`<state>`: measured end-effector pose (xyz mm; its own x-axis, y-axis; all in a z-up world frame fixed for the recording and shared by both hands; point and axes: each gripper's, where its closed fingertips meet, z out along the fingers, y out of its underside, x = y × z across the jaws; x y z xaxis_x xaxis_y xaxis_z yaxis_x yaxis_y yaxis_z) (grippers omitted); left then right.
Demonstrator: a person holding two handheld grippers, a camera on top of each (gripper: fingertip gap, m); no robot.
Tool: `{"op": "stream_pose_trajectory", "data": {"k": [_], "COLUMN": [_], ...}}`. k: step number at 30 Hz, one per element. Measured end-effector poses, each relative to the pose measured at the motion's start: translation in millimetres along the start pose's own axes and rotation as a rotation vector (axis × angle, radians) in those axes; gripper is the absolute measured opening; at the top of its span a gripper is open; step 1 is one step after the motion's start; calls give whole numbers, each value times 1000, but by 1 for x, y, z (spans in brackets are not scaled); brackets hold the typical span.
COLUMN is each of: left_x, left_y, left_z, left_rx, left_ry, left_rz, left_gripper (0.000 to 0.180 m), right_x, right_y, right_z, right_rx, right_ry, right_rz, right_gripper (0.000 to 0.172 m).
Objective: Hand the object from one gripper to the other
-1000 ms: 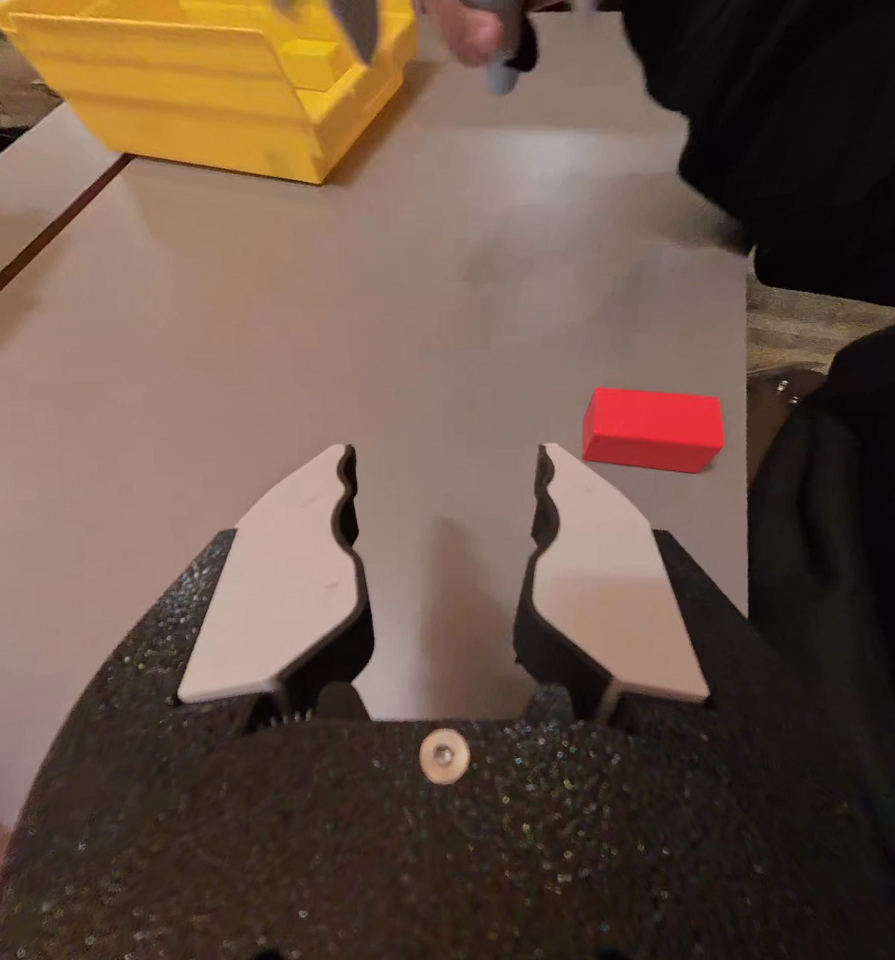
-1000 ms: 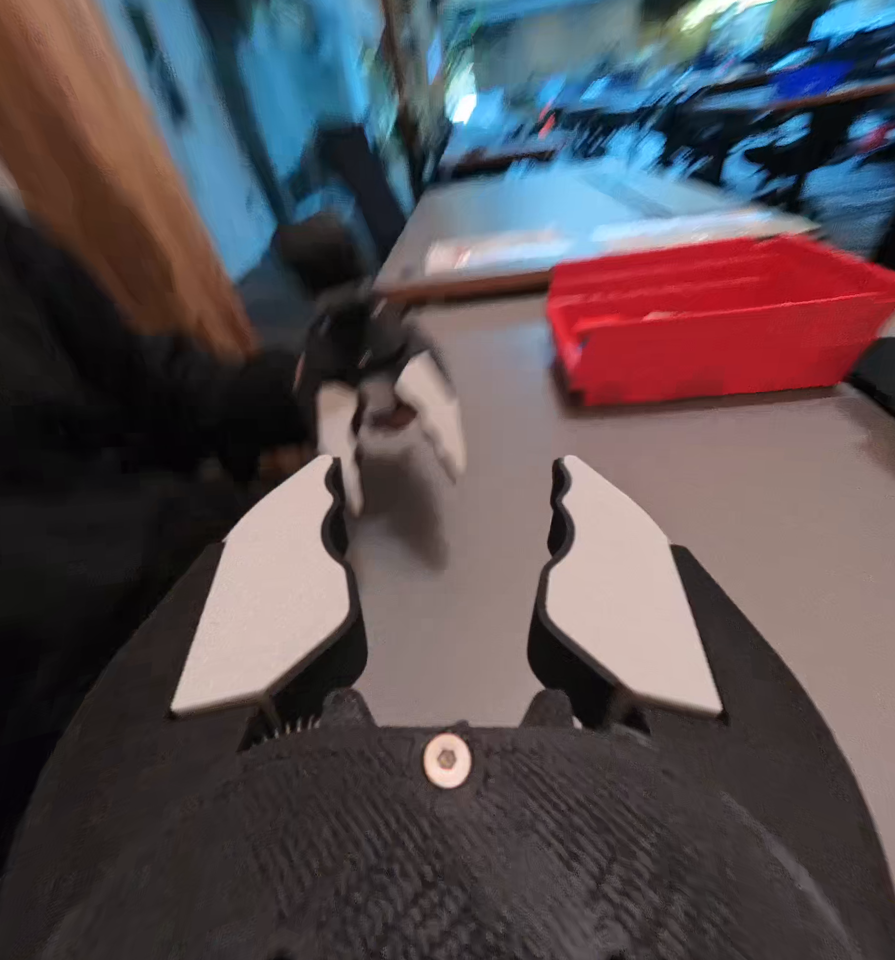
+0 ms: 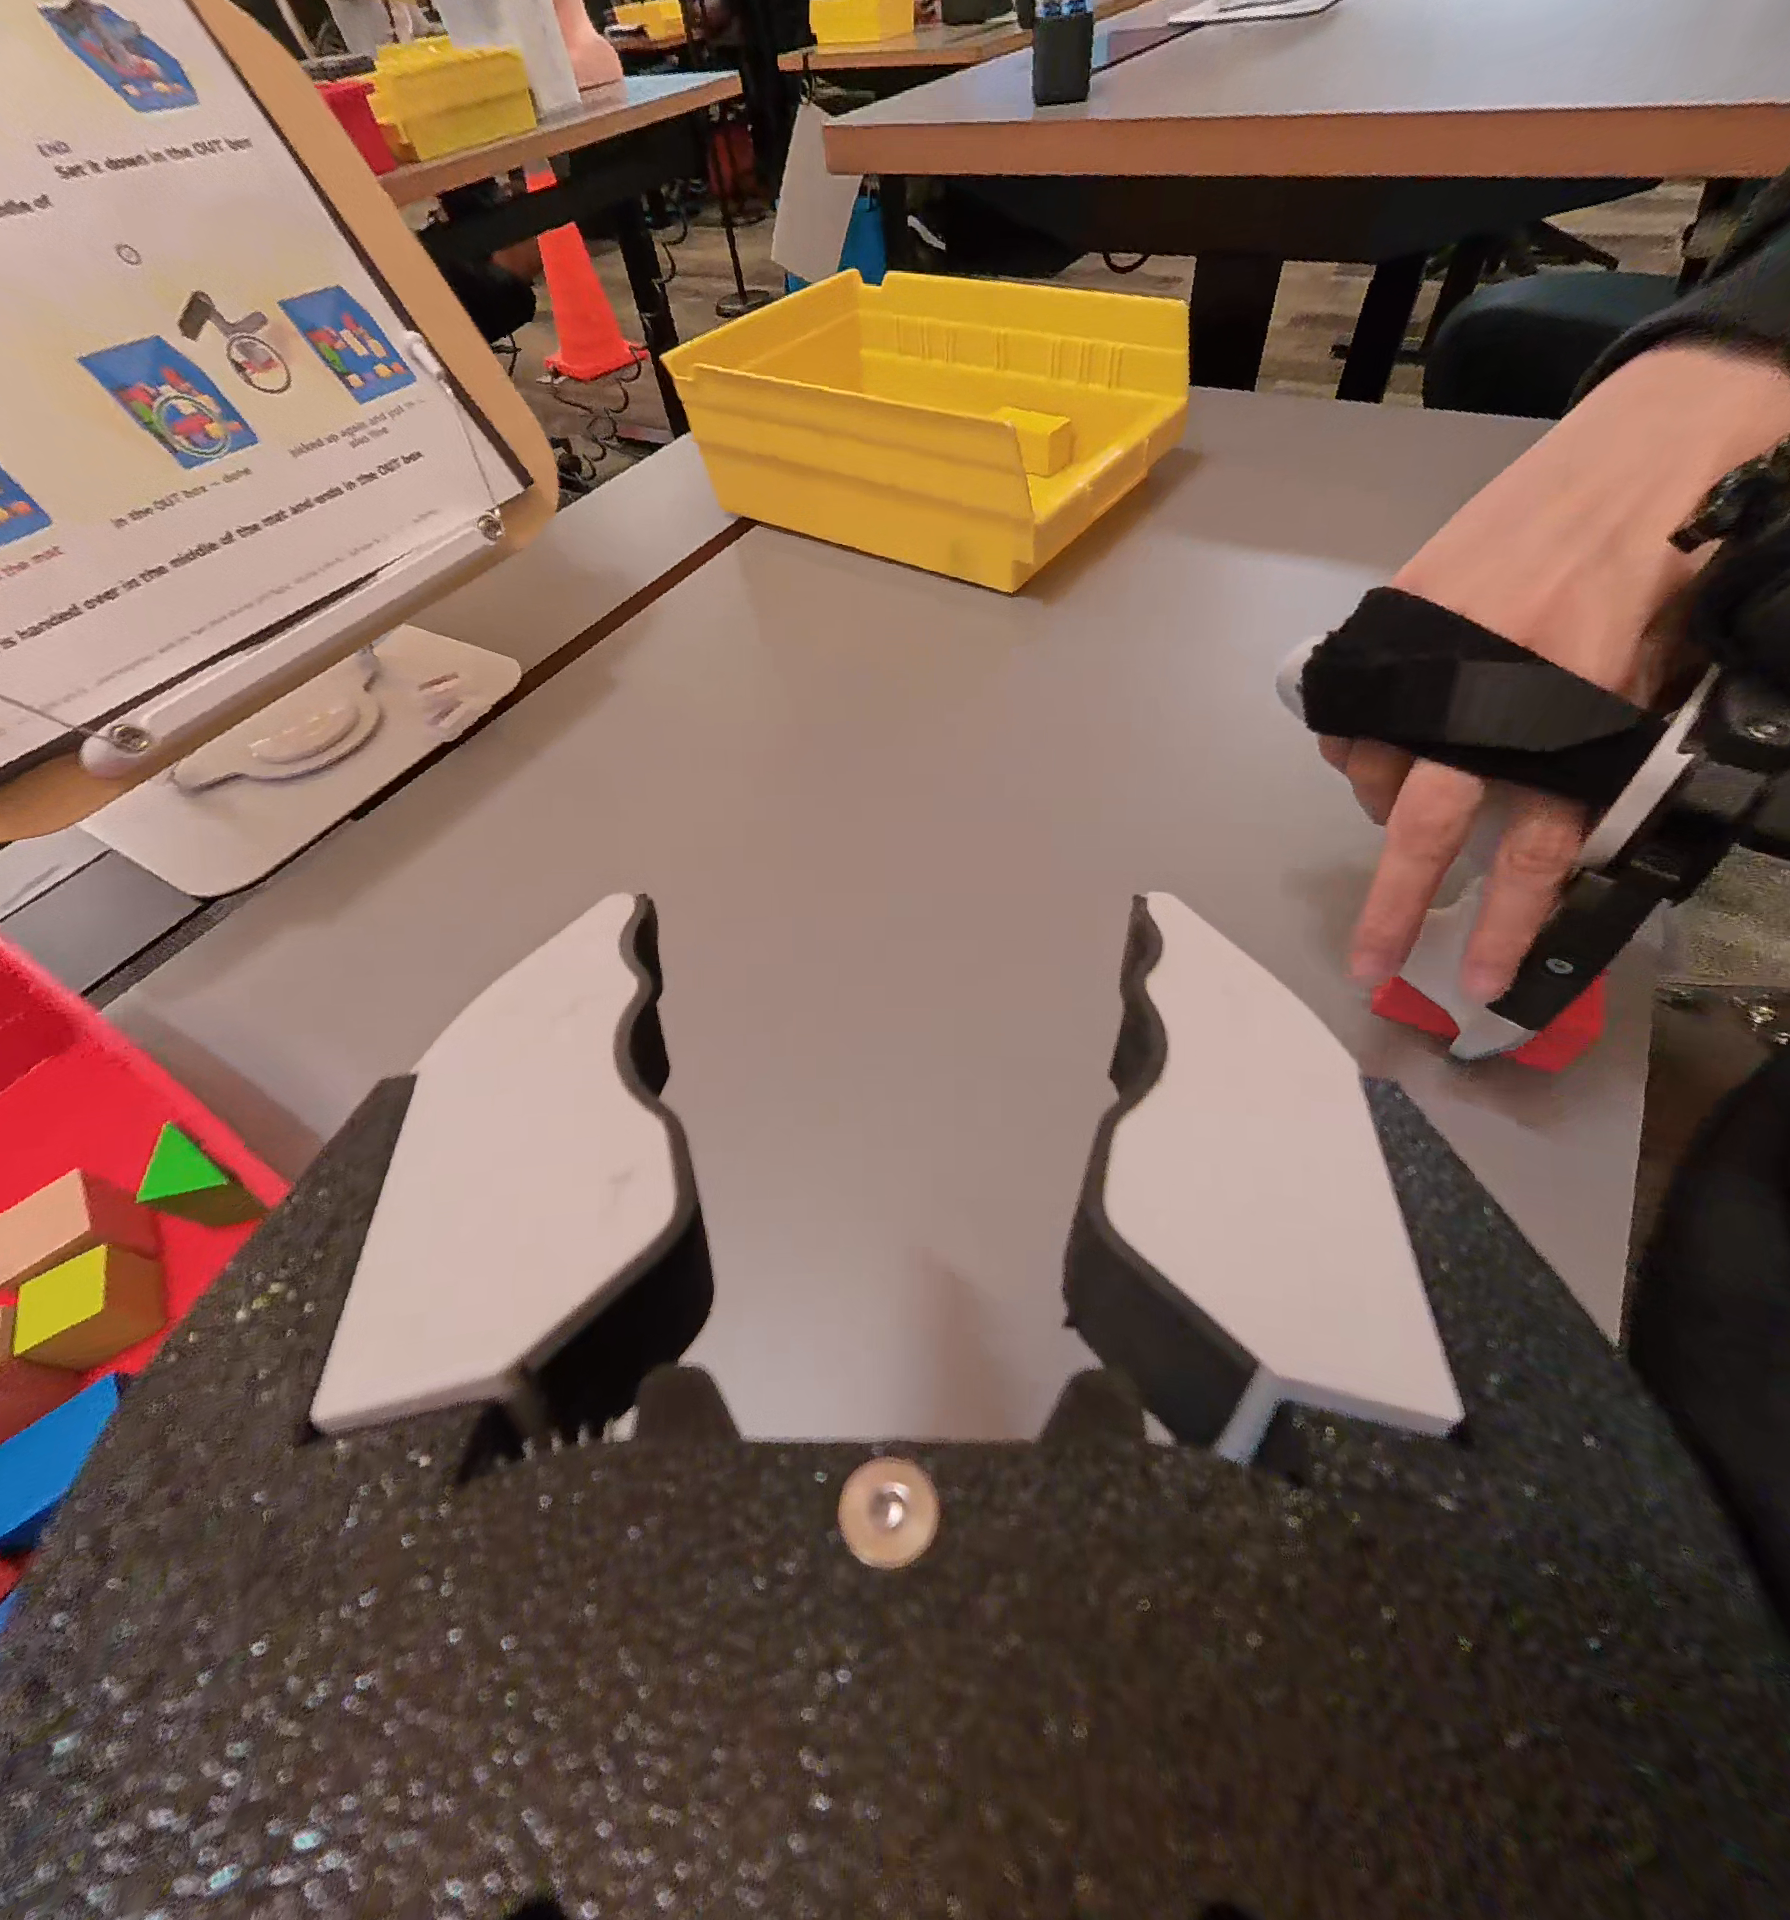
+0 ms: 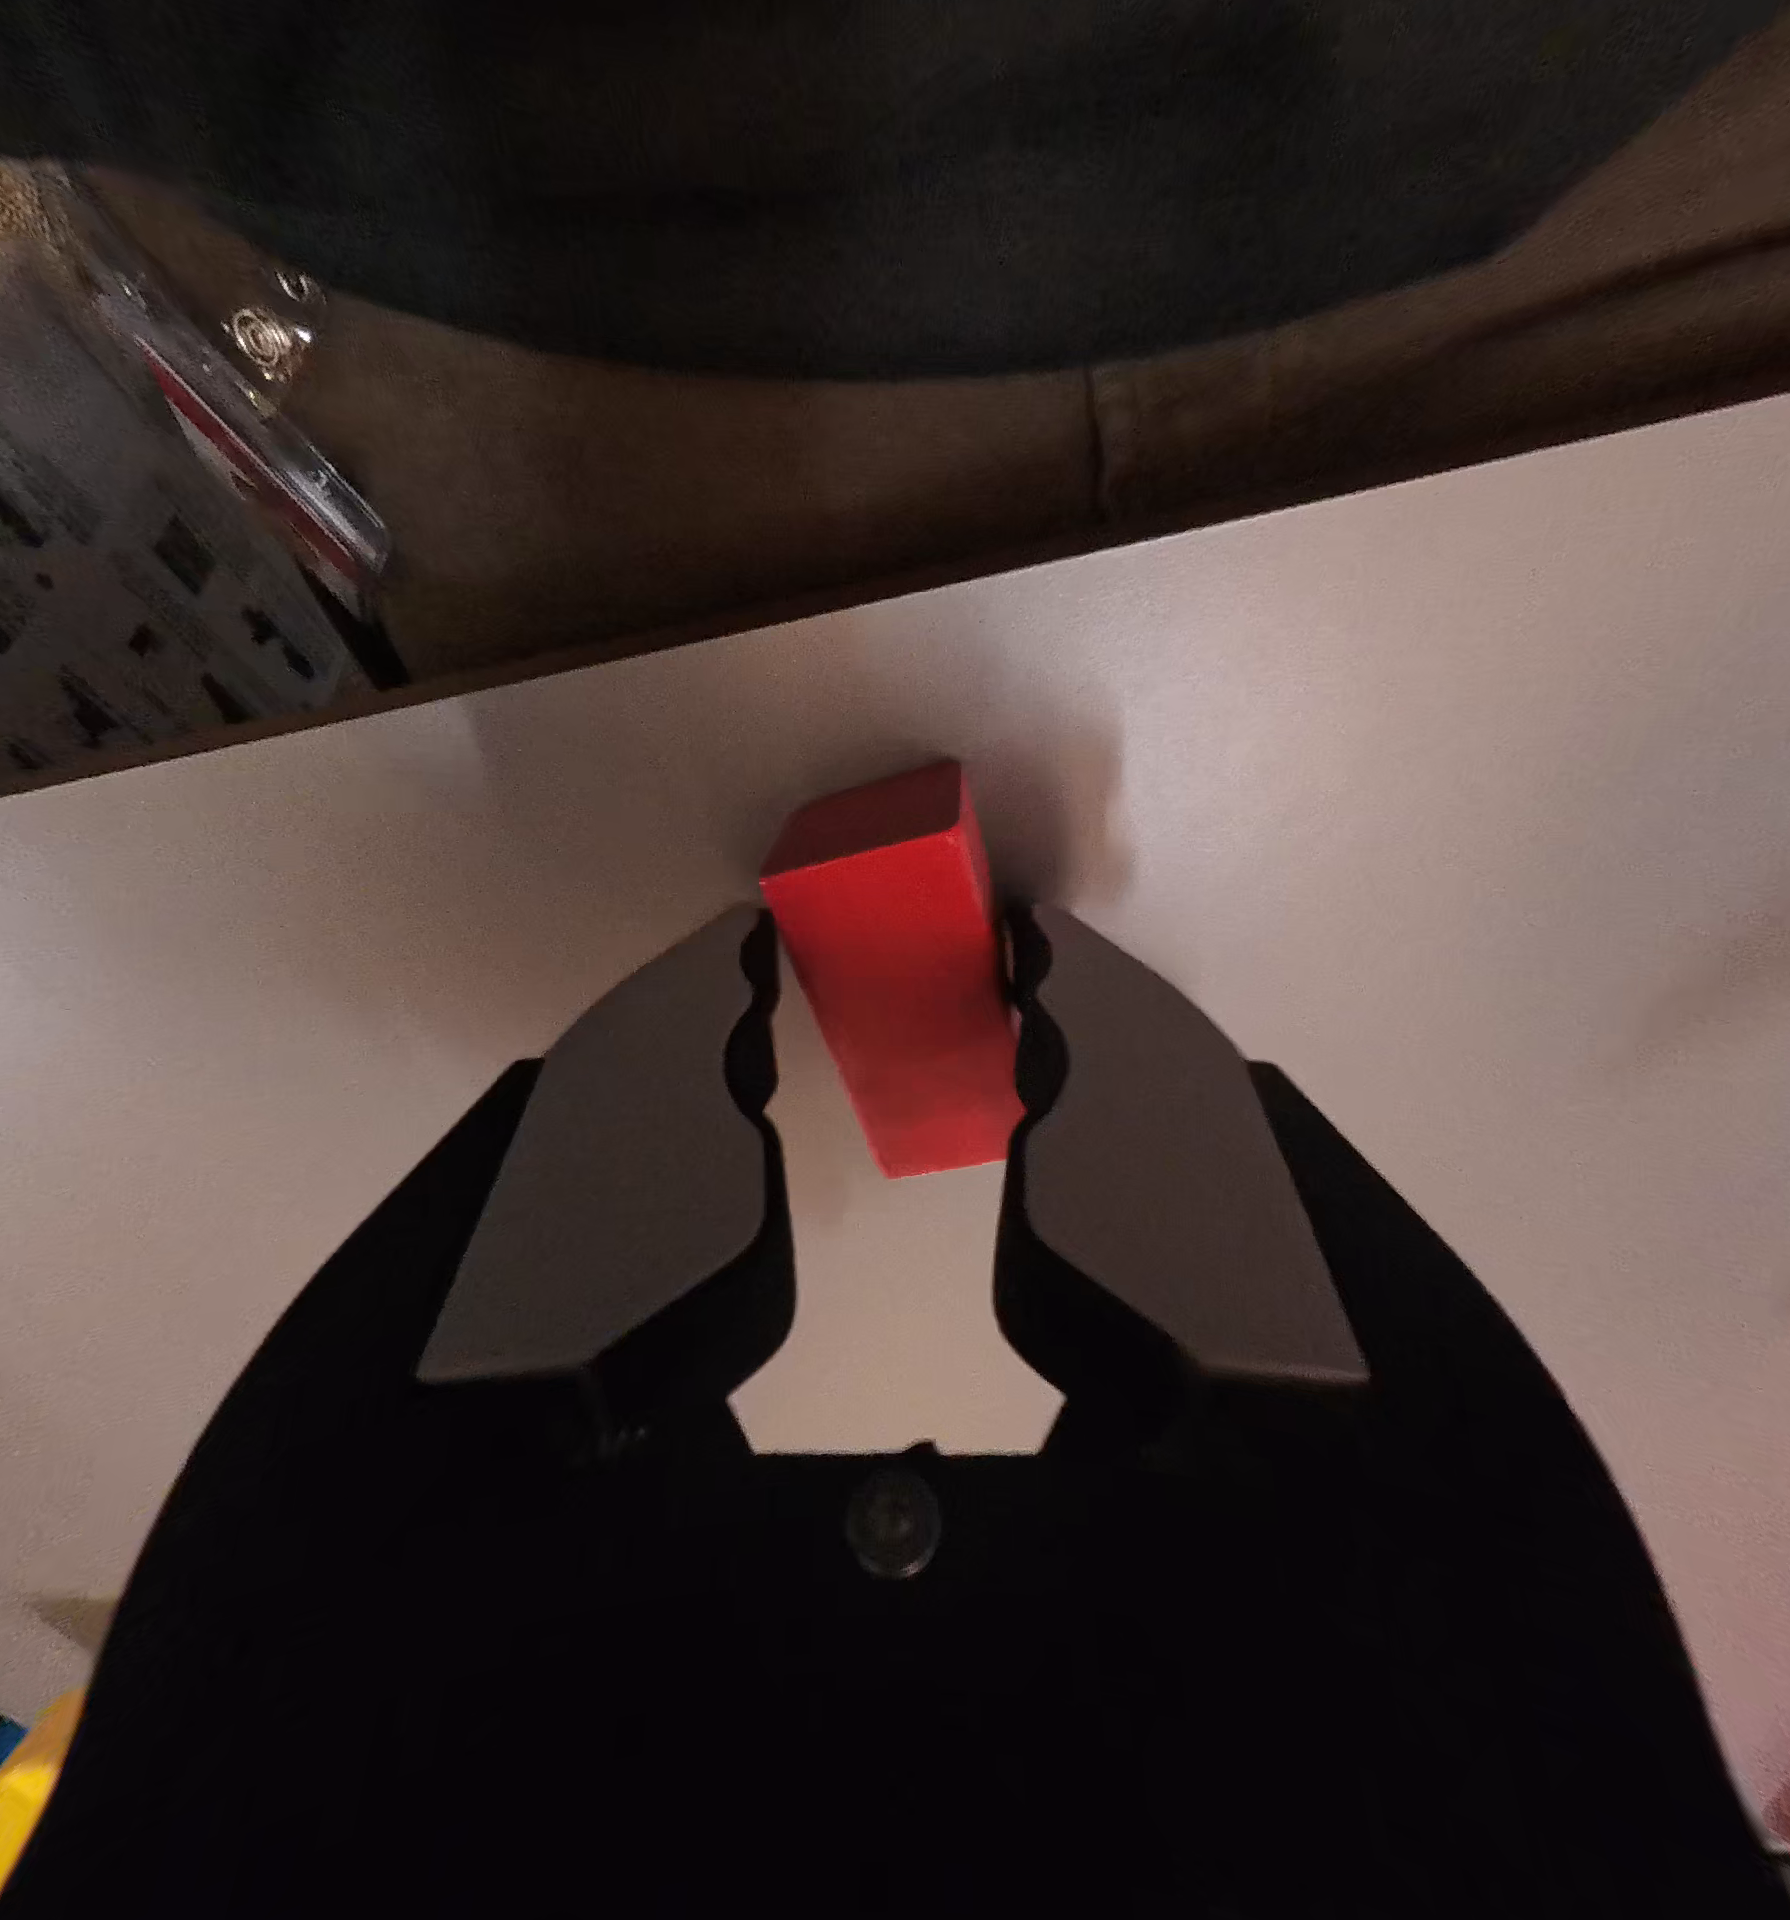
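Red block (image 4: 896, 997) on grey table (image 3: 870, 748) — yellow bin (image 3: 932, 436) beyond.

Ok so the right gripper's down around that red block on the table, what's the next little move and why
Probably finish closing the right gripper on the red block, then lift. The block lies on the table between the fingers, skewed: the left fingertip touches its far corner and the right pad meets its side, though a firm clamp isn't clear. The left gripper waits open and empty for the handover.

Left gripper (image 3: 891, 925) gapes wide; right gripper (image 4: 891, 925) points down, jaws narrowed.
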<state>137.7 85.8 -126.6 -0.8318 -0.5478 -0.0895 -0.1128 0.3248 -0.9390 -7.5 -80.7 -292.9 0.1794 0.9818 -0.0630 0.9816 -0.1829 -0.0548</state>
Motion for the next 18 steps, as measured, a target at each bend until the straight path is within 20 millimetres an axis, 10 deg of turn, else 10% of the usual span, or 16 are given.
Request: {"op": "stream_pose_trajectory", "data": {"k": [9,14,18], "left_x": [-6,-9,-12], "left_y": [2,7,10], "left_z": [-8,-8,-6], "left_rx": [33,18,17], "left_ry": [13,5,2], "left_rz": [-61,-72,-87], "left_gripper": [80,78,77], "right_x": [10,1,-42], "right_y": [32,125,235], "right_z": [-23,-91,-158], "right_rx": [26,107,126], "right_ry": [47,278,546], "right_rz": [320,817,1333], "right_gripper": [36,36,36]}}
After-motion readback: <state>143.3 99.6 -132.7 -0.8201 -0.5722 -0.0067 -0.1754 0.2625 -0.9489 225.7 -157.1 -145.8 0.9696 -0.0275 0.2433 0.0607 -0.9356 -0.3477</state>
